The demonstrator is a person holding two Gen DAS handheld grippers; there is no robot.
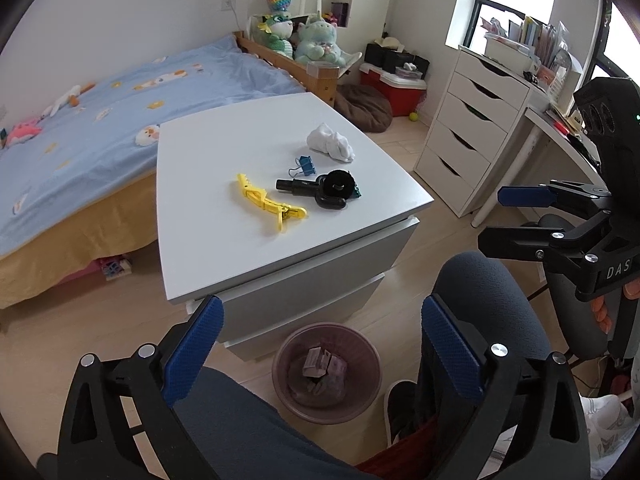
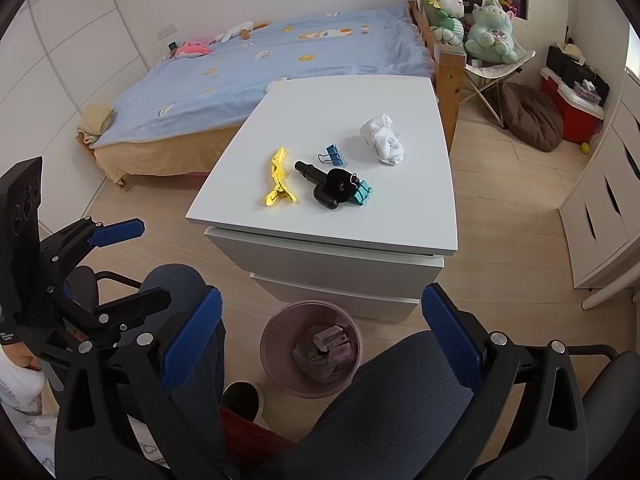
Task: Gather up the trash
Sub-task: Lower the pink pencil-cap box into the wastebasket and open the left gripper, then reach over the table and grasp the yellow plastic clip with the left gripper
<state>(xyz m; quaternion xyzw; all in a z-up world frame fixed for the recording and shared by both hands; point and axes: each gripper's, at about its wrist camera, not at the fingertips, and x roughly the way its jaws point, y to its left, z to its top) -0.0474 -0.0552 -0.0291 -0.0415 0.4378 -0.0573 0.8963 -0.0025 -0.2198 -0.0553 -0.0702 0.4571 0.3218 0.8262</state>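
— Where's the trash?

— In the pink wastebasket (image 1: 326, 372) on the floor, before the white drawer unit (image 1: 280, 168) — crumpled white tissue (image 1: 331, 142) lies on top, beside a blue binder clip (image 1: 303, 166).

— And the grippers?

— Left gripper (image 1: 322, 356) and right gripper (image 2: 322, 344) both spread wide, empty.

open floor around bin (image 1: 326, 372), knees (image 1: 480, 304) flanking, cabinet (image 1: 320, 264) behind

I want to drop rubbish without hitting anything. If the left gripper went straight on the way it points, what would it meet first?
Probably the bin on the floor, which sits between the open fingers of the left gripper. The person's knee and the drawer unit lie close beside that line; depth is unclear.
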